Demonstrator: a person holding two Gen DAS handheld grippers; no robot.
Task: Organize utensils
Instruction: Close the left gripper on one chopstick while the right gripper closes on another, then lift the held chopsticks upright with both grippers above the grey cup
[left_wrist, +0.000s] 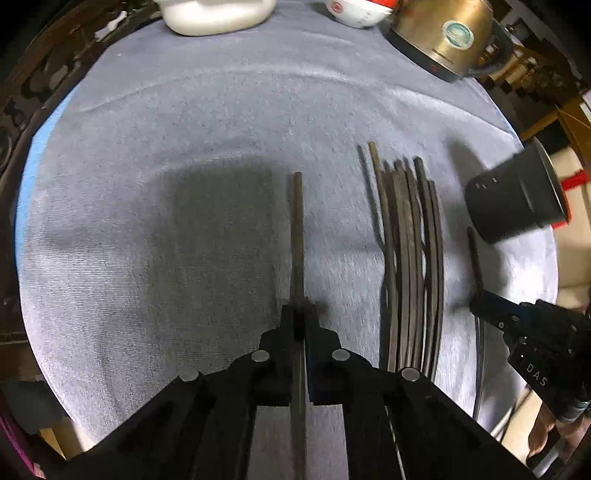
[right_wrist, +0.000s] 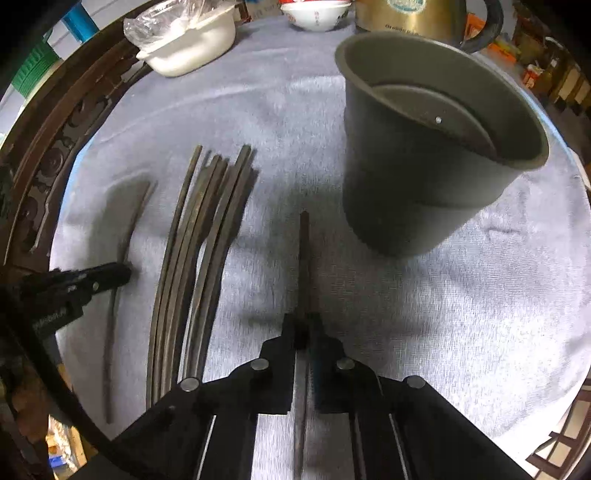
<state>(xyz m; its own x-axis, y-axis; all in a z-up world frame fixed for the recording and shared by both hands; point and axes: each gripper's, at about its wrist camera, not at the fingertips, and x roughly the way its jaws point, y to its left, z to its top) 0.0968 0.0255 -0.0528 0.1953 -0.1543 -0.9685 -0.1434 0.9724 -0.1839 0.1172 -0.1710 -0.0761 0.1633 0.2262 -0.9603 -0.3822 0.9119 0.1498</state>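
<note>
The left gripper (left_wrist: 300, 314) is pinched on one chopstick (left_wrist: 297, 221) lying on the grey cloth (left_wrist: 184, 147). The right gripper (right_wrist: 303, 325) is pinched on another chopstick (right_wrist: 304, 251), which points to 12 o'clock. The grey cup (right_wrist: 417, 192) stands at 1 o'clock from it, and the pile of chopsticks (right_wrist: 199, 240) lies at 10 o'clock. The sticks look light, stiff, thin and likely slippery. Gripping near the middle seems best. The back ends hide under the grippers.
</note>
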